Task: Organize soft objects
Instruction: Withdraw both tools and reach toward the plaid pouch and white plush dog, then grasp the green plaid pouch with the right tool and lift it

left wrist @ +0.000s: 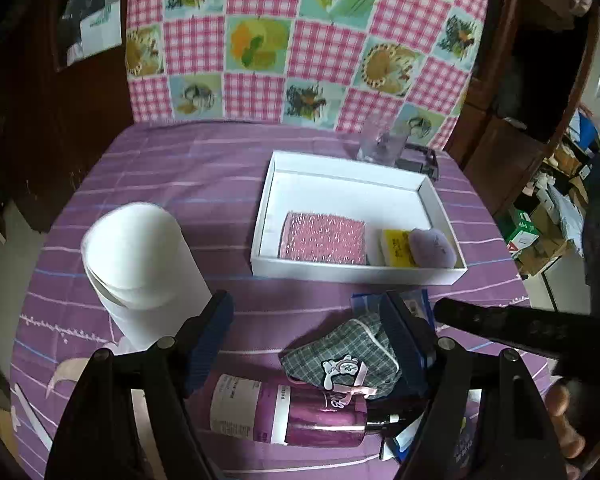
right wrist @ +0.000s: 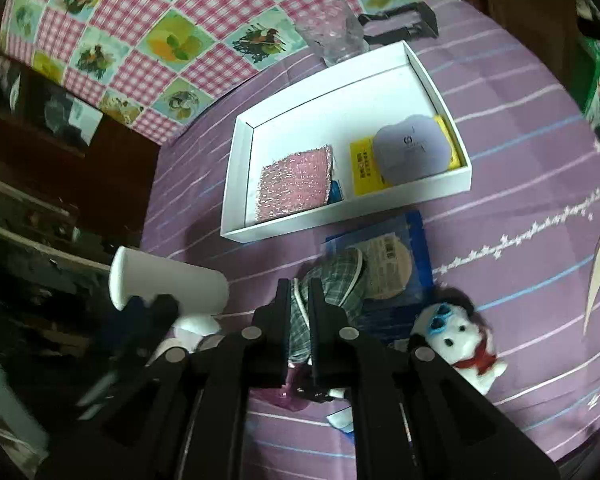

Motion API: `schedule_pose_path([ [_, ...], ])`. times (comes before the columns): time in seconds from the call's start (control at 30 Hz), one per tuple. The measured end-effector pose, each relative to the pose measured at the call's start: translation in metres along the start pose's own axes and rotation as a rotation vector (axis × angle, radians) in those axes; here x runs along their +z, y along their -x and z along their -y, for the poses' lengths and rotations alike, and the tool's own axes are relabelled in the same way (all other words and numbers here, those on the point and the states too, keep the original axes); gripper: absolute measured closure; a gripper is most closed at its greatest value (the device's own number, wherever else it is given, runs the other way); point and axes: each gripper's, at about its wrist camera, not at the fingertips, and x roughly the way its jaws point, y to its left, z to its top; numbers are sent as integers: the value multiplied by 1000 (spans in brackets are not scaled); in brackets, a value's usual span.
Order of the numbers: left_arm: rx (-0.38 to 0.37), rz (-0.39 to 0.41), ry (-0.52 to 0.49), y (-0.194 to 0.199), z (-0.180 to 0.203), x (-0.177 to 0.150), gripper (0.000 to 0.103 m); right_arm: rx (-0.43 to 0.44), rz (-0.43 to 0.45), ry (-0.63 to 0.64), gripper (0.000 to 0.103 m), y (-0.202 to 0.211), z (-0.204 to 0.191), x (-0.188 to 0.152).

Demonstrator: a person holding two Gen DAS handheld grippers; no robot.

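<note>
Grey-green plaid fabric pouch, white piping along its edge, soft and crumpled; a cartoon-mouse patch with a pink ribbon bow shows on its front in the left wrist view. It sits at lower centre of both views. The right gripper has its jaws drawn narrow, pinching a fold of the plaid cloth between them.

Under and behind the pouch: a blue packet holding a round beige pad, lying flat on the purple striped cloth. Just below the pouch in the left wrist view lies a purple bottle on its side (label text too small to read).

The left gripper stands with jaws wide, one finger either side of the pouch and bottle, pads pressing on nothing.

Lower right of the right wrist view: a white plush toy with blue glasses, dark hair and a red scarf, lying on the cloth beside the blue packet.

Above the pouch, the white tray holds a pink glittery sponge at its left and a lilac heart-shaped puff resting on a yellow packet at its right.

Left of centre: a white paper roll, upright. Beyond the tray, a clear tumbler.
</note>
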Motion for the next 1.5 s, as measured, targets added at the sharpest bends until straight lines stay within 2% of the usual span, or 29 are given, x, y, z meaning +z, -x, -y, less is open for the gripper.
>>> schedule_pose_path([
  [0.13, 16, 14, -11, -5, -2, -2, 27, 58, -3, -74, 94, 4, 8, 0],
  [0.17, 14, 15, -7, -5, -4, -2, 27, 74, -1, -95, 91, 6, 11, 0],
  [0.23, 6, 4, 2, -5, -8, -1, 27, 100, 6, -114, 70, 8, 12, -1],
  [0.27, -2, 1, 13, -4, -11, 0, 27, 140, 9, -128, 51, 10, 12, -2],
  [0.3, -7, 2, 21, -3, -13, 0, 27, 179, 9, -144, 38, 11, 13, -2],
  [0.33, -14, 5, 30, 0, -15, 1, 27, 223, 10, -169, 35, 13, 14, -4],
  [0.43, -19, 14, 40, 7, -19, 1, 27, 222, 19, -194, 34, 17, 12, -8],
  [0.53, -14, -2, 35, 8, -24, 1, 27, 135, 31, -145, 34, 17, 2, -12],
  [0.63, -37, -81, 64, -3, -32, 1, 27, 58, 10, -84, 34, 9, -7, -15],
  [0.77, -119, -207, 104, -21, -42, -3, 27, -12, -53, -55, 34, -15, -9, -13],
  [0.93, -167, -289, 106, -37, -41, -10, 27, -31, -107, -105, 36, -40, 8, -9],
  [1.03, -162, -313, 88, -45, -35, -12, 27, -17, -133, -139, 39, -47, 16, -7],
  [1.23, -75, -345, 30, -57, -27, -17, 27, 1, -201, -161, 40, -64, 19, -9],
  [1.43, -51, -360, 22, -63, -26, -18, 28, 19, -301, -140, 39, -94, 17, -15],
  [1.47, -32, -363, 17, -64, -26, -18, 28, 24, -310, -148, 40, -99, 18, -15],
  [1.5, -20, -360, 15, -65, -26, -18, 28, 31, -311, -153, 47, -101, 19, -16],
])
